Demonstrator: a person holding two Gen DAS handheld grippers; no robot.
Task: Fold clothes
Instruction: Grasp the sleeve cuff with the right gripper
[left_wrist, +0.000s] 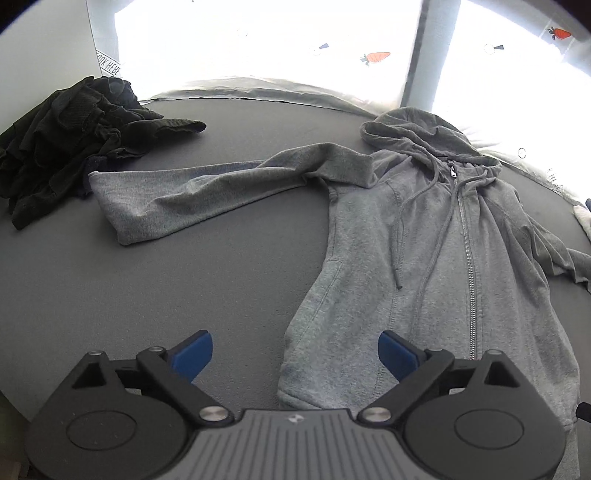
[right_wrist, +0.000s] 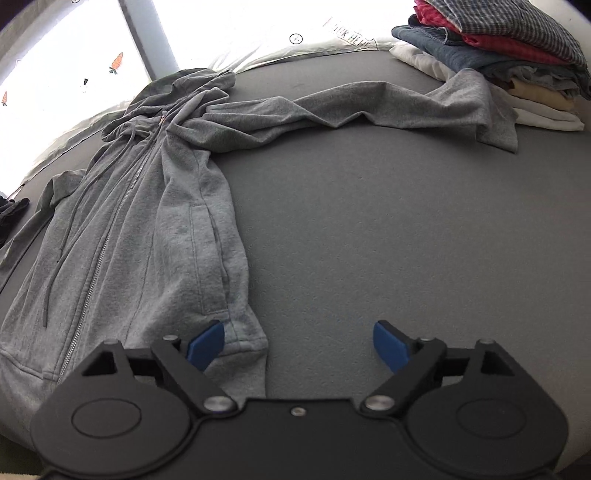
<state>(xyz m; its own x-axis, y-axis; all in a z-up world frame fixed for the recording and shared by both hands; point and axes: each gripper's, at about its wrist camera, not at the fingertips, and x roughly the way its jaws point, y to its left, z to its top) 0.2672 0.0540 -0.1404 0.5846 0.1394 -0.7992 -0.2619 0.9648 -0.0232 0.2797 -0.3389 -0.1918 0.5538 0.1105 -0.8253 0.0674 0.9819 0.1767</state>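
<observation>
A grey zip hoodie (left_wrist: 424, 258) lies face up on the dark grey surface, zipped, hood at the far end, both sleeves spread out sideways. My left gripper (left_wrist: 295, 354) stands open over the hoodie's bottom left corner, blue pads (left_wrist: 194, 354) wide apart and pressing on nothing. In the right wrist view the same hoodie (right_wrist: 147, 229) fills the left half. My right gripper (right_wrist: 299, 347) is open at the bottom right hem corner, its left pad (right_wrist: 205, 345) above the fabric and its right pad over the bare surface.
A heap of black clothes (left_wrist: 66, 144) lies at the far left, touching the left sleeve end (left_wrist: 110, 195). A stack of folded clothes (right_wrist: 509, 55) stands at the far right, with the right sleeve end (right_wrist: 487, 107) against it. Bright windows run behind the grey surface (right_wrist: 369, 240).
</observation>
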